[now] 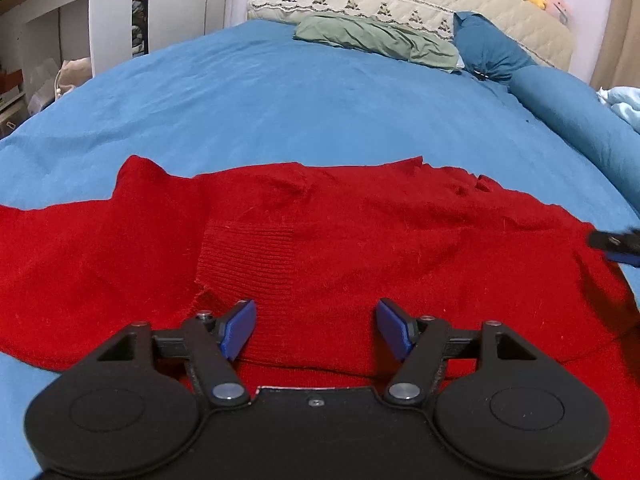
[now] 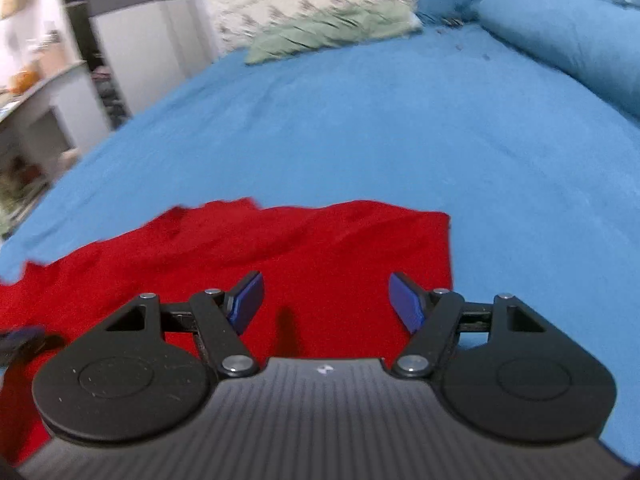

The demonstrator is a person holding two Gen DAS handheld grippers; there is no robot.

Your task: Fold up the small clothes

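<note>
On the blue bed (image 1: 320,100), toward its near edge, our red sweater (image 1: 360,240) lies partly folded and rumpled; further folds remain, we judge. Our left tool (image 1: 316,330) and right tool (image 2: 326,304) hang spread above it, empty.

No text, label, brand or number can be read; only a small white mark (image 2: 322,370) shows on the right gripper's body
</note>
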